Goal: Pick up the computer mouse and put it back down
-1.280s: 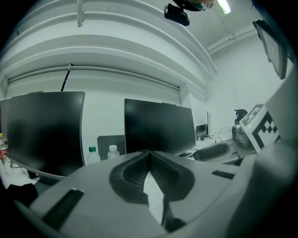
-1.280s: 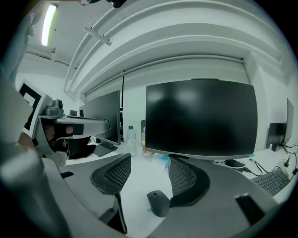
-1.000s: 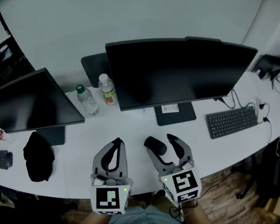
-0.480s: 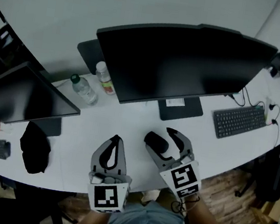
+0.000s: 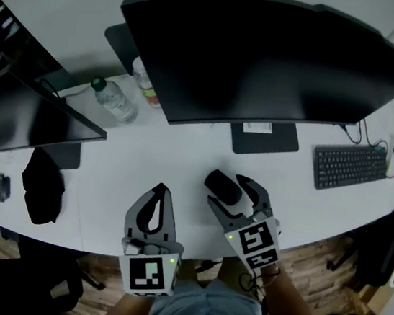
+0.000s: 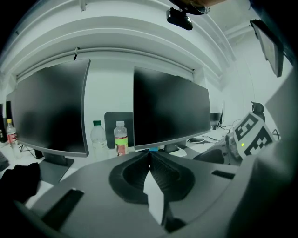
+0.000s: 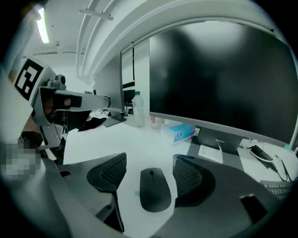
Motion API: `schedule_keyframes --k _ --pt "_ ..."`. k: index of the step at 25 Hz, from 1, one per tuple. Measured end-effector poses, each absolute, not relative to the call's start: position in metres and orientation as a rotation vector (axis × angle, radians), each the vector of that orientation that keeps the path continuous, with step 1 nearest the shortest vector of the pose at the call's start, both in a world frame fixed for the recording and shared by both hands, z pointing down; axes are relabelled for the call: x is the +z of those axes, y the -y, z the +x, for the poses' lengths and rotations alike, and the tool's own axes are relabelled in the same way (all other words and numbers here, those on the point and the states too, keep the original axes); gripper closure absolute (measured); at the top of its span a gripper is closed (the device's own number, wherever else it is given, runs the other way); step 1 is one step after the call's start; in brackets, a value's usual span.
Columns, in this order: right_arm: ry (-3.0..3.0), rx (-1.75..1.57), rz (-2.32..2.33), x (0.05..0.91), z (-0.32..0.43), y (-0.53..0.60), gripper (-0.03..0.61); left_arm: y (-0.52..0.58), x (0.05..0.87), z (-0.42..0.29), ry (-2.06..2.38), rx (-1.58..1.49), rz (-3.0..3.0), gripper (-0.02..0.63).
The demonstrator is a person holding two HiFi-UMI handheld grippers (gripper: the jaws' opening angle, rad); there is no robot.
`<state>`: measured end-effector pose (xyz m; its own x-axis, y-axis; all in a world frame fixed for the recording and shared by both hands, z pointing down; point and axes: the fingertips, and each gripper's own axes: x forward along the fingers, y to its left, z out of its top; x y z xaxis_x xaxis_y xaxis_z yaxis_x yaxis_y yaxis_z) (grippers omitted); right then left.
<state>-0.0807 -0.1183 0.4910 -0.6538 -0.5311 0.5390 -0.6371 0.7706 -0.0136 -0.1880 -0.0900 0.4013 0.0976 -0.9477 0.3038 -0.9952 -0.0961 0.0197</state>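
R gripper jaws wide apart w/ mouse between, unclamped; L gripper jaws together, empty.

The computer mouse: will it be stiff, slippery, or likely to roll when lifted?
The mouse looks like a hard, low shell lying flat on the desk, so it probably keeps its shape and will not roll. Its smooth, rounded sides might slip a little in the open right gripper. It looks thin, so it is likely light.
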Motion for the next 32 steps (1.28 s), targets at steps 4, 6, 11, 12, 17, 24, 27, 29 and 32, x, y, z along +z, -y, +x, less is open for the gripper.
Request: schedule_keyframes --k 4,6,11,12,17,24,27,29,32 --pt "2.387 0.31 0.829 0.524 -0.074 0.115 0.244 0.088 0.417 -0.189 1.945 0.338 2.097 0.609" --pt "2.366 0.326 0.809 0.538 -0.071 0.115 0.235 0.087 0.425 -0.19 1.946 0.355 2.068 0.609" --pt "2.335 0.361 0.765 0.563 -0.067 0.118 0.225 0.083 0.443 -0.195 1.947 0.401 2.015 0.609" --pt "2.33 0.368 0.758 0.567 -0.067 0.118 0.225 0.081 0.446 -0.196 1.947 0.409 2.002 0.609" --pt "2.308 0.387 0.731 0.584 -0.068 0.119 0.225 0.077 0.46 -0.2 1.947 0.438 1.956 0.609" --pt "2.286 0.38 0.749 0.586 -0.067 0.121 0.238 0.078 0.463 -0.201 1.945 0.444 1.946 0.609" --pt "2.282 0.374 0.739 0.587 -0.067 0.12 0.256 0.08 0.46 -0.2 1.951 0.437 1.955 0.609" --pt "2.279 0.37 0.73 0.587 -0.067 0.12 0.267 0.081 0.457 -0.2 1.958 0.432 1.962 0.609" --pt "2.277 0.374 0.732 0.585 -0.066 0.121 0.272 0.081 0.45 -0.199 1.966 0.426 1.969 0.609"
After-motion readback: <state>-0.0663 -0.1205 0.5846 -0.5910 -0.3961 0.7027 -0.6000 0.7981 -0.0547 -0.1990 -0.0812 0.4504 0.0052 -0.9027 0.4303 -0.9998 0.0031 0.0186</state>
